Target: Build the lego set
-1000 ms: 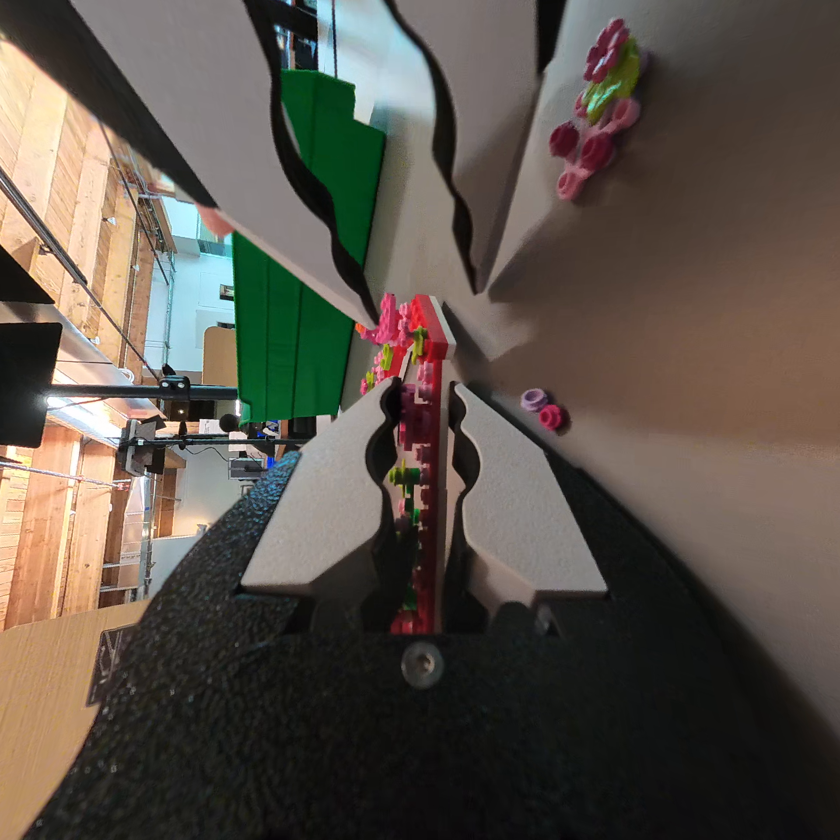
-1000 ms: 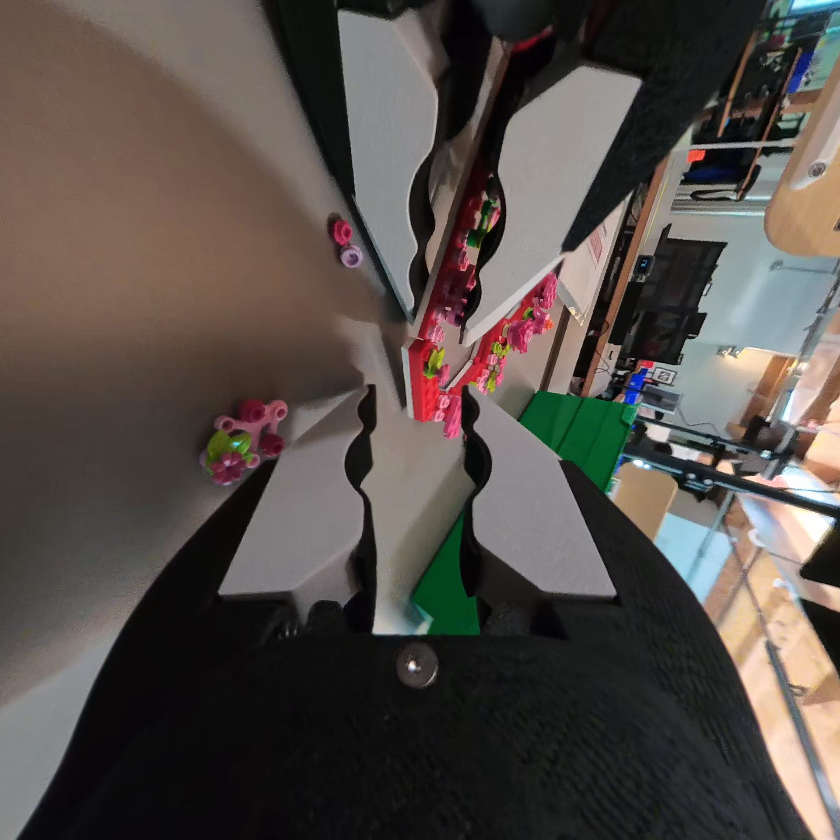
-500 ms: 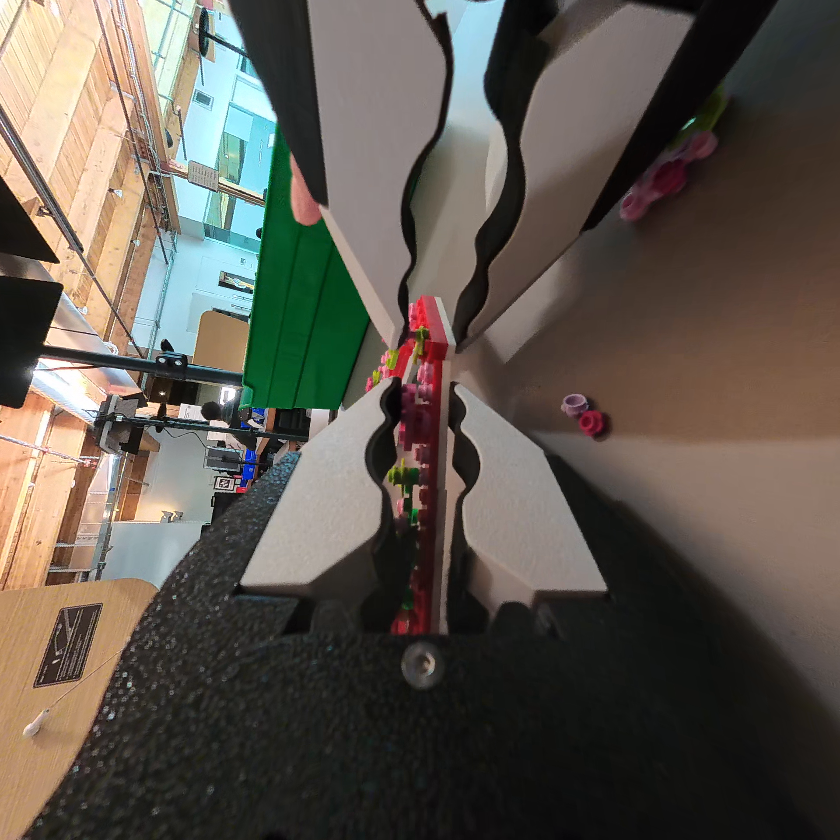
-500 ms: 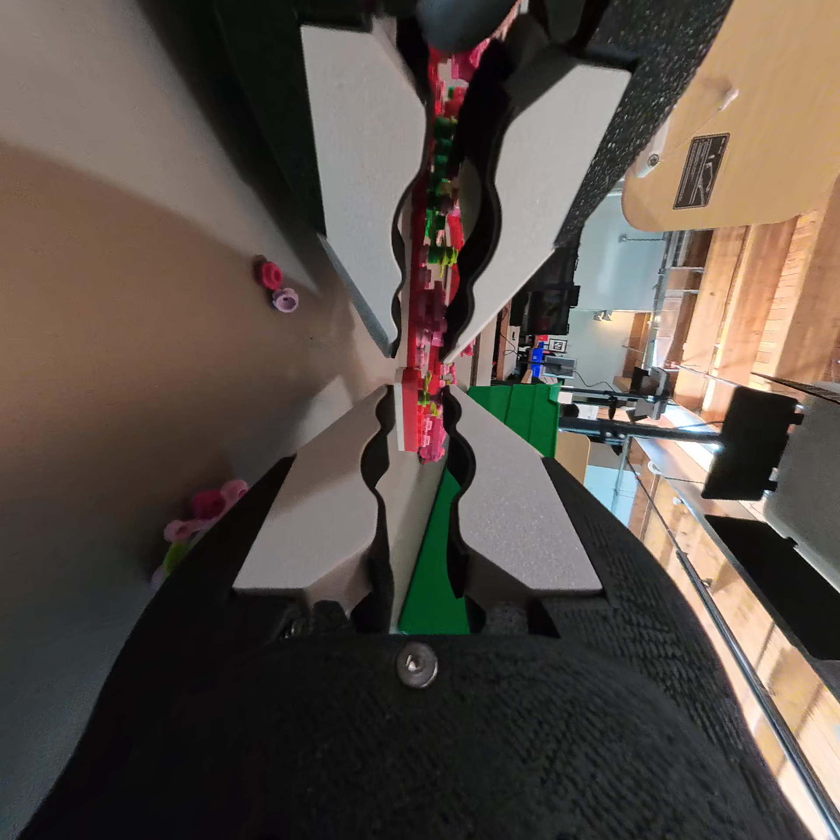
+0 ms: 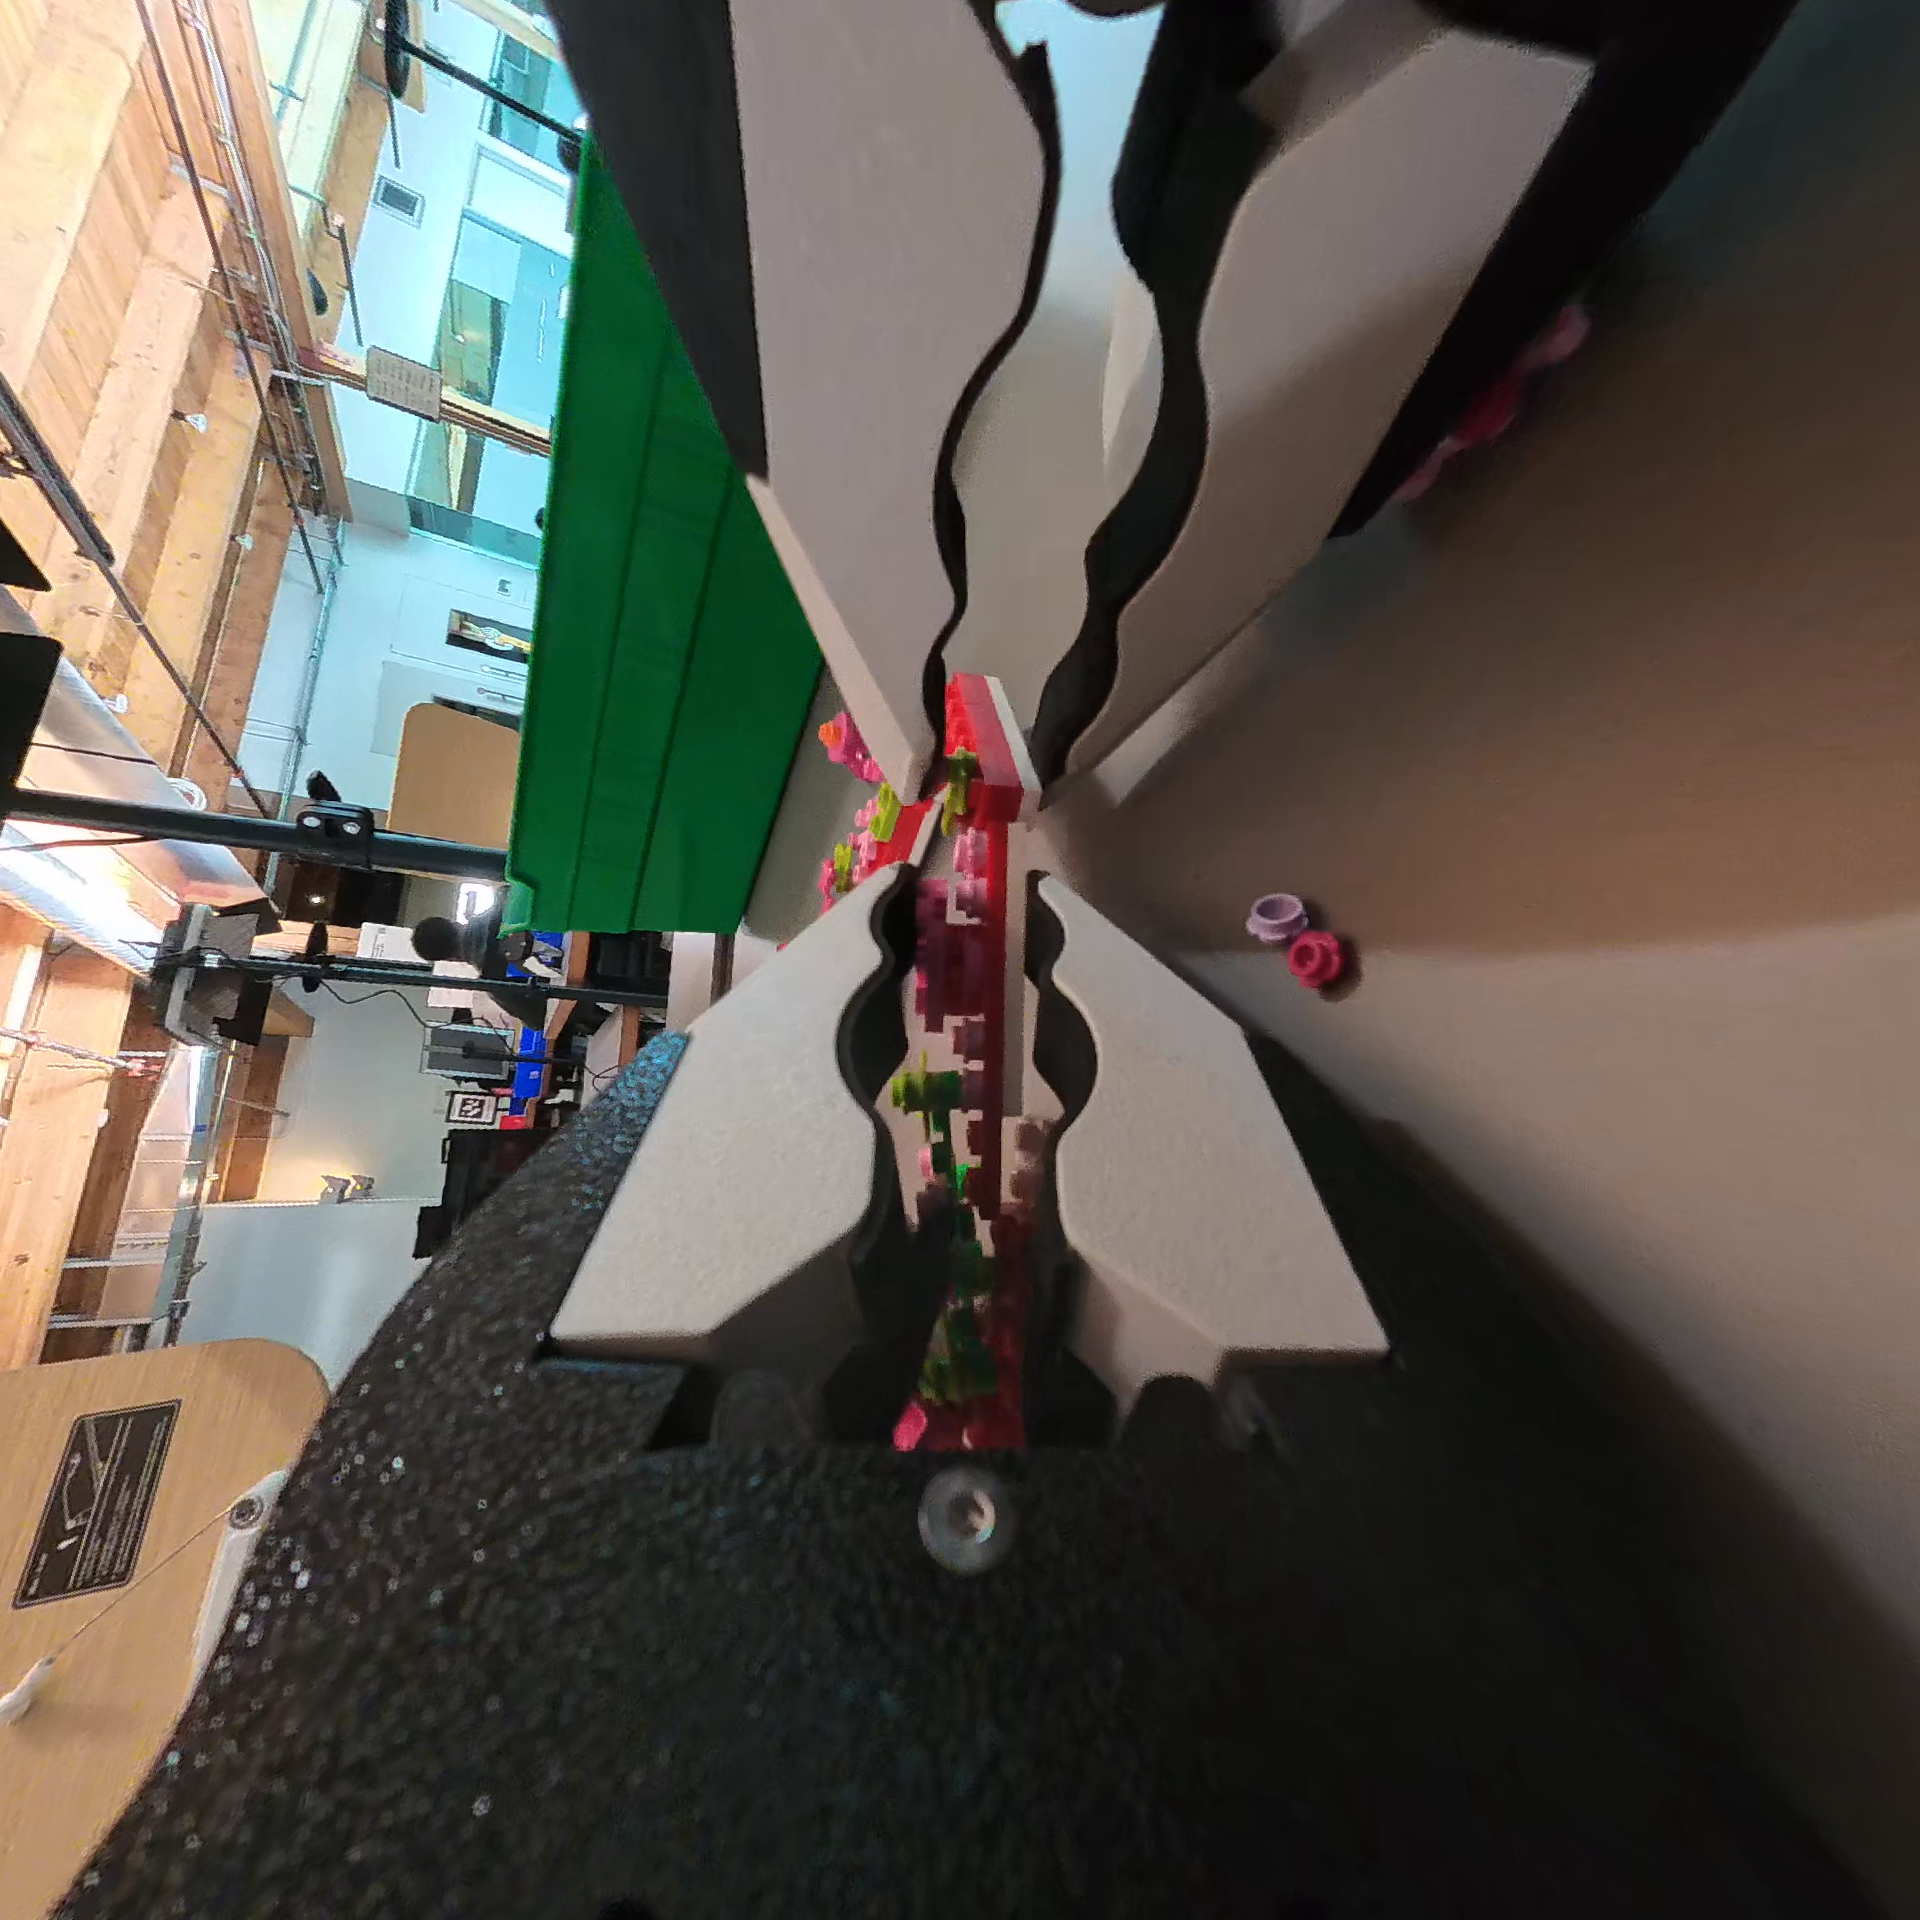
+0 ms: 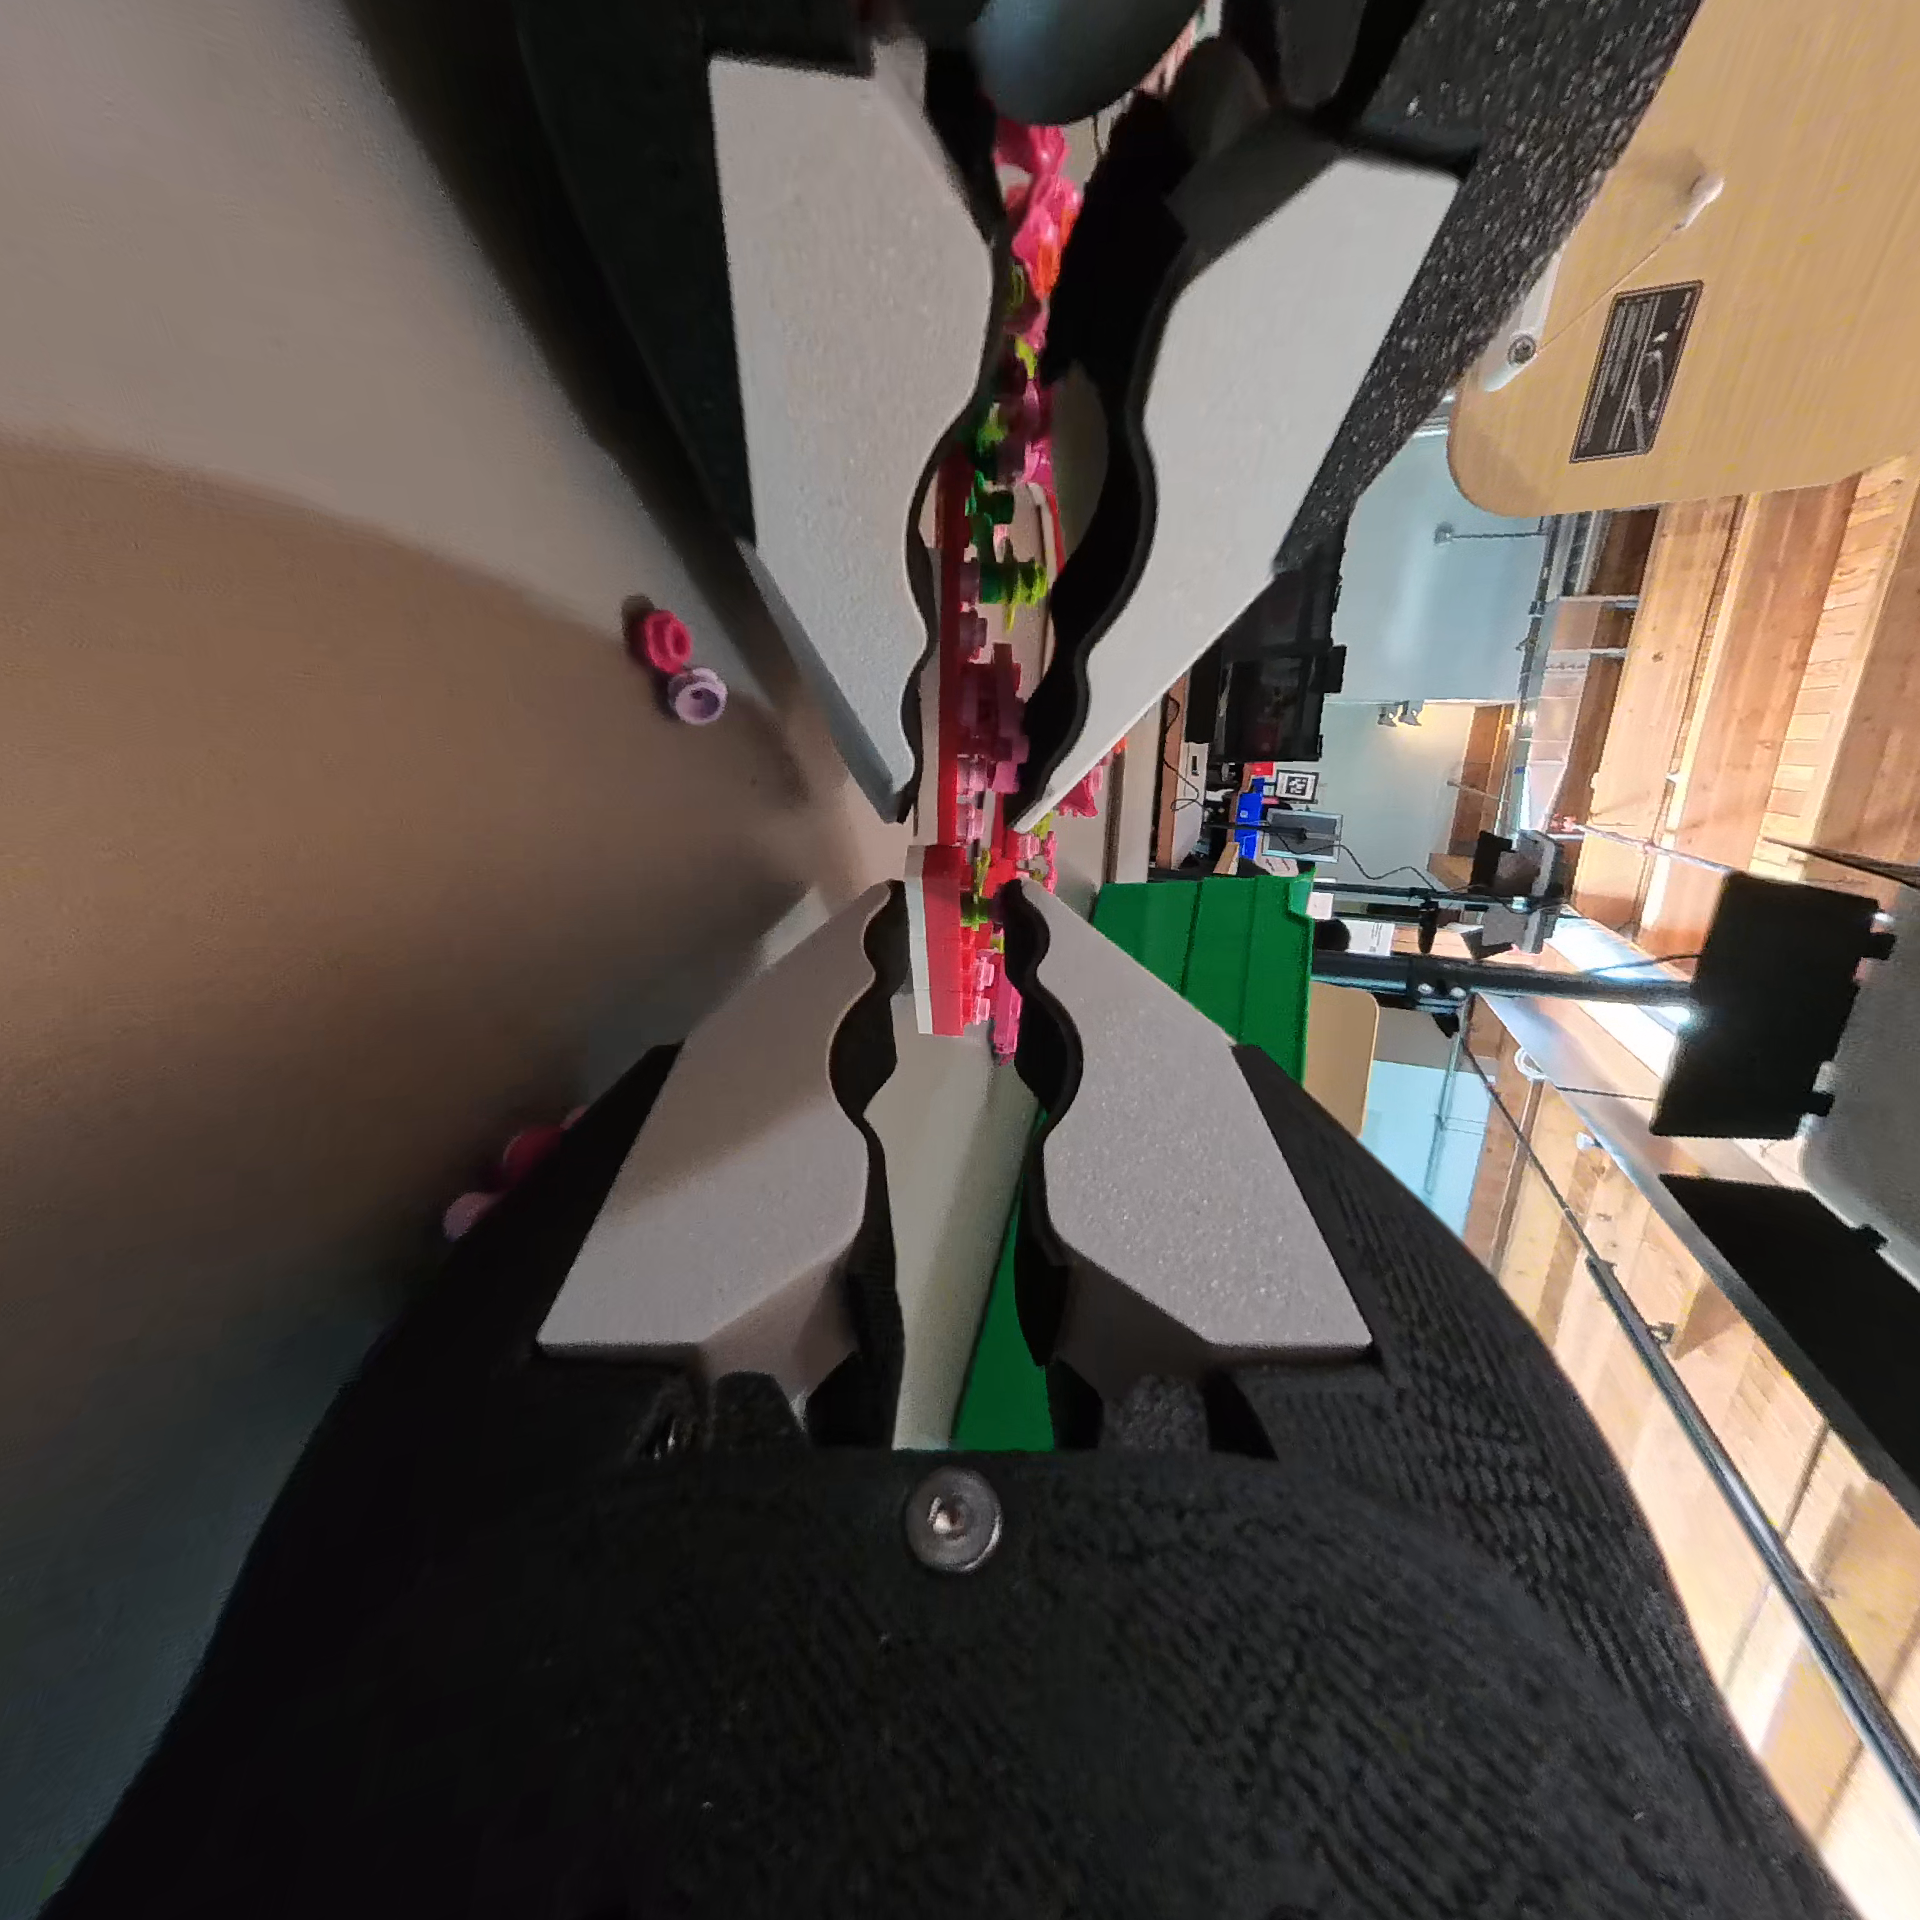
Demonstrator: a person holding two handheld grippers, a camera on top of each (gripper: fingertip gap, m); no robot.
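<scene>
A red lego plate build [image 5: 987,997] with pink and green flower pieces is held on edge above the grey table [image 5: 1610,1039]. My left gripper [image 5: 966,878] is shut on it along most of its length. My right gripper [image 6: 951,896] faces the left one, and its fingertips are closed on the far end of the same build [image 6: 940,966]. In the left wrist view the right gripper [image 5: 982,774] comes in from the top. In the right wrist view the left gripper [image 6: 961,816] comes in from the top.
A magenta stud [image 5: 1317,956] and a lilac stud [image 5: 1278,916] lie loose on the table; both show in the right wrist view [image 6: 681,665]. A pink flower cluster [image 5: 1496,416] lies partly behind the right gripper. A green bin [image 5: 644,623] stands beyond the build. Both grippers' tips are close together, under 4 cm apart. From either gripper's tips it is about 6 cm to the lilac stud [image 5: 1278,916]. My right wrist view [image 6: 672,686] looks at it from another angle.
My right gripper has moved in onto the far end of the build and its jaws have narrowed around it. The left gripper has kept its hold and both have turned into line.
</scene>
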